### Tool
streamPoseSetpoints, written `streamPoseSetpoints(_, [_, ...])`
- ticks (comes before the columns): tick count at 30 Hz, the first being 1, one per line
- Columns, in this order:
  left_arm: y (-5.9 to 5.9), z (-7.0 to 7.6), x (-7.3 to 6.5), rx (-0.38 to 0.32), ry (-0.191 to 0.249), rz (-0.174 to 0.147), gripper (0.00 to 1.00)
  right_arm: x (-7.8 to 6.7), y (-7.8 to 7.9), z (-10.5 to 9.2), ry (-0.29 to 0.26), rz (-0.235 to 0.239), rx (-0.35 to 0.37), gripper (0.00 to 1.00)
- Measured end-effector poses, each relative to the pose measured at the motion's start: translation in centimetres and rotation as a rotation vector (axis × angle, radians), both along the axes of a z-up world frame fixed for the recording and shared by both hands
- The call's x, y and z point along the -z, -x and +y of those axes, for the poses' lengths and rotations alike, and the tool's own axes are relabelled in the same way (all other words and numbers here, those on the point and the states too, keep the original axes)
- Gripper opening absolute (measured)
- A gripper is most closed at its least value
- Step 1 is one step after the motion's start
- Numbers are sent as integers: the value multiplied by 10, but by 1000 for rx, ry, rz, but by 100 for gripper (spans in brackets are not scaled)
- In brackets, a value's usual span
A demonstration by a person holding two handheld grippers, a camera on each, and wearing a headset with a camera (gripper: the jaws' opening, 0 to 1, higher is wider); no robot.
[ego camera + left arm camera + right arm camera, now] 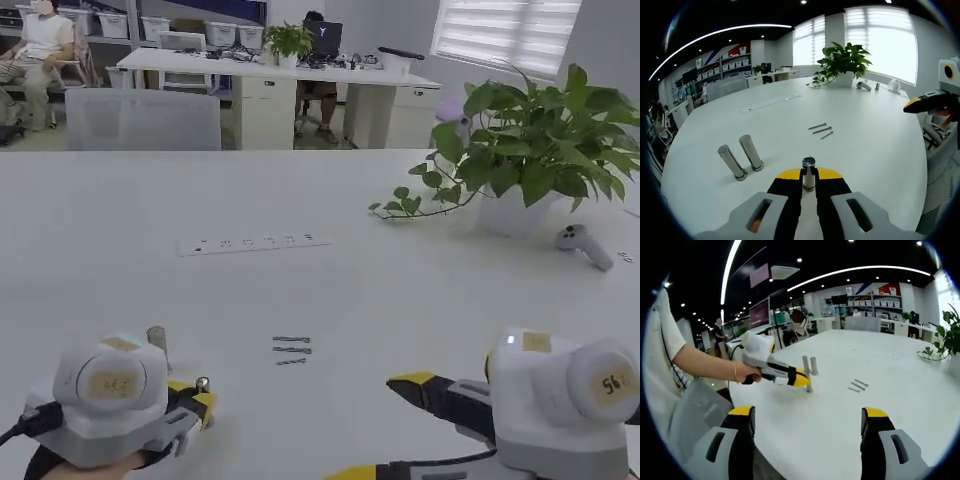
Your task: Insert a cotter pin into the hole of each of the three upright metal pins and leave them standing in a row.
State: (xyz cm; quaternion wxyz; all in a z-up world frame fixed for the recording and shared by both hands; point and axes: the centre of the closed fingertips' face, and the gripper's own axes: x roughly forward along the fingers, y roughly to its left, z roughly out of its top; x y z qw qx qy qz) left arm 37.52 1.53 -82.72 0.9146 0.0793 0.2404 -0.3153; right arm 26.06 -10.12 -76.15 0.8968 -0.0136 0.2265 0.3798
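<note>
My left gripper (808,176) is shut on an upright metal pin (808,172) that stands on the white table; the head view shows this pin (202,384) at the yellow tips of the left gripper (198,398). Two more upright metal pins (741,157) stand side by side to its left, seen in the right gripper view as a pair of pins (810,365). Three cotter pins (291,350) lie flat in a small stack mid-table, apart from both grippers. My right gripper (808,412) is open and holds nothing, low over the table's near right (385,425).
A potted plant (530,150) in a white pot stands at the far right, with a white controller (585,245) beside it. A power strip (255,243) lies flat across the table's middle. Desks, chairs and people are beyond the far edge.
</note>
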Motion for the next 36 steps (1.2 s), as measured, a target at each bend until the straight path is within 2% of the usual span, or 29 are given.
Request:
streamPoseSetpoints(3, [-1, 0, 1, -3, 1, 3, 8, 1, 0, -1, 3, 4, 4, 88])
streamPoseSetpoints(14, [2, 2, 1, 3, -2, 11, 21, 2, -4, -3, 6, 4, 4, 86])
streamPoseSetpoints(19, [6, 5, -5, 3, 20, 7, 28, 1, -9, -3, 8, 0, 1, 80])
streamPoseSetpoints(24, [10, 8, -13, 6, 43, -6, 35, -2, -19, -4, 8, -8, -3, 72])
streamPoseSetpoints(28, [16, 11, -16, 25, 20, -26, 39, -1, -29, -6, 47, -7, -18, 66])
streamPoseSetpoints(32, [22, 16, -19, 36, 18, -32, 43, -3, -40, -6, 71, -14, -37, 60])
streamPoseSetpoints(36, [26, 22, -23, 23, 36, -35, 46, -2, -52, -4, 103, -15, -65, 57])
